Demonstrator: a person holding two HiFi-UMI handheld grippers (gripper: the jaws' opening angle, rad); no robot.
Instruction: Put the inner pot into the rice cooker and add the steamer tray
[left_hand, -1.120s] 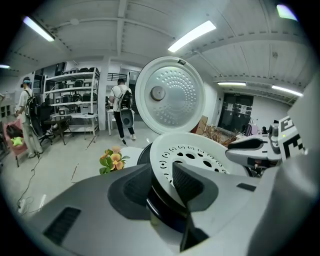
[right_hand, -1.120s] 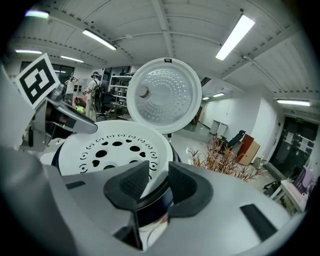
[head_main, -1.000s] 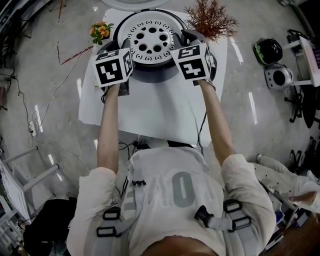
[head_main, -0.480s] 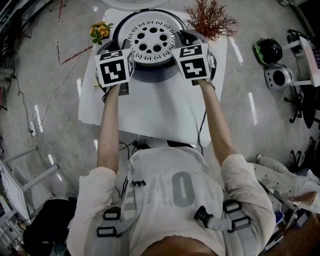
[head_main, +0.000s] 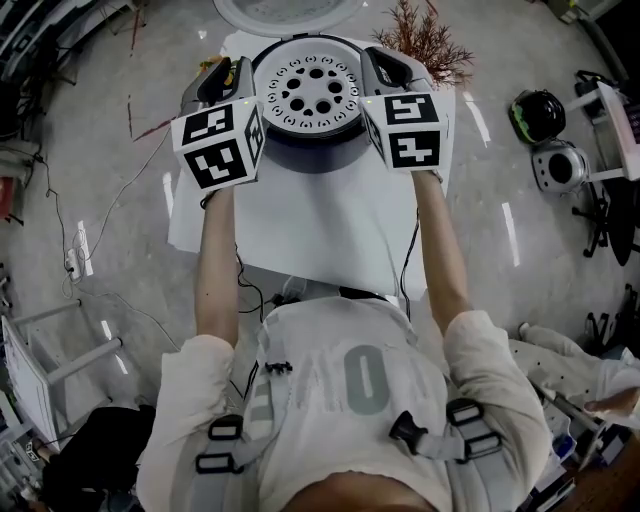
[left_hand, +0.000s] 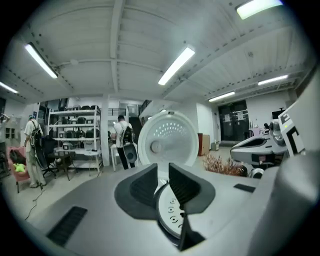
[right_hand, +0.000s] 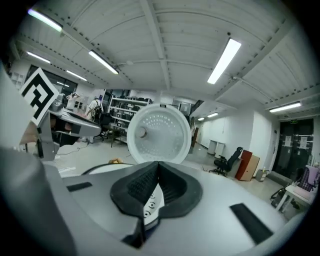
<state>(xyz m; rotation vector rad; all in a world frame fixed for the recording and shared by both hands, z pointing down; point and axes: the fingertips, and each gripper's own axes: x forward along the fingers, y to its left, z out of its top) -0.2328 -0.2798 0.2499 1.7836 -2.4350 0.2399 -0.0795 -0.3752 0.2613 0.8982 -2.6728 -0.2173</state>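
Steamer tray (head_main: 315, 92): white, patterned with round holes; rice cooker (head_main: 305, 158) dark grey with a white lid (head_main: 290, 10). Marker cubes (head_main: 218, 148): black-and-white square patterns. Tabletop (head_main: 310, 220) white; dried plant (head_main: 430, 45) reddish-brown; floor (head_main: 100, 150) glossy grey.

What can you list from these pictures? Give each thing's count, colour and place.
table: one, white, centre.
rice cooker: one, grey, table's far end, lid open.
steamer tray: one, white, perforated, over the cooker.
dried plant: one, reddish-brown, right of cooker.
black round object: one, floor at right.
grey round object: one, beside it.
left gripper: one, grey, jaws just closed further on tray's rim.
right gripper: one, grey, shut on tray's rim.
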